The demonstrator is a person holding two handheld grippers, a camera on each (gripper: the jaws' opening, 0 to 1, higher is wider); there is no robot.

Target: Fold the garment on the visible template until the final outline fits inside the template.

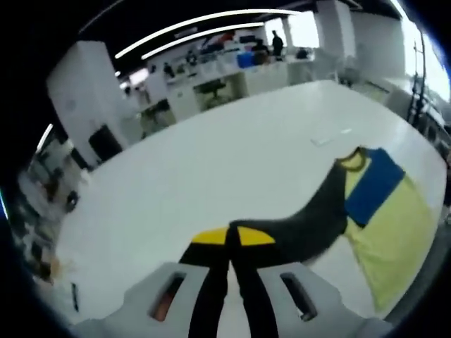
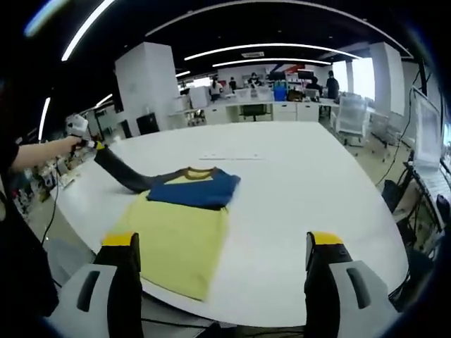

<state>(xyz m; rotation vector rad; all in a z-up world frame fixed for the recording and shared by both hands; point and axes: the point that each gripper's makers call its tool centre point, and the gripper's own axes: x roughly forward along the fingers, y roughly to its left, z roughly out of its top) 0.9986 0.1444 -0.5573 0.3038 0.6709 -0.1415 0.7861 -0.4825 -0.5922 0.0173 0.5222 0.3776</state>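
A yellow shirt (image 2: pixel 176 243) with a blue chest part (image 2: pixel 196 189) lies flat near the front left edge of the white table (image 2: pixel 296 190). Its black sleeve (image 2: pixel 121 174) is stretched out to the left and lifted off the table. My left gripper (image 2: pixel 83 134), held in a person's hand, is shut on the sleeve's end. In the left gripper view the sleeve (image 1: pixel 303 225) runs from my left gripper (image 1: pixel 230 236) across to the shirt (image 1: pixel 391 239) at the right. My right gripper (image 2: pixel 223 241) hangs open above the shirt's near hem, touching nothing.
Two thin pale strips (image 2: pixel 232 156) lie on the table beyond the shirt. Office chairs (image 2: pixel 350 116) and a screen (image 2: pixel 426 134) stand to the right of the table. Desks and people are far behind. The table's far half is bare.
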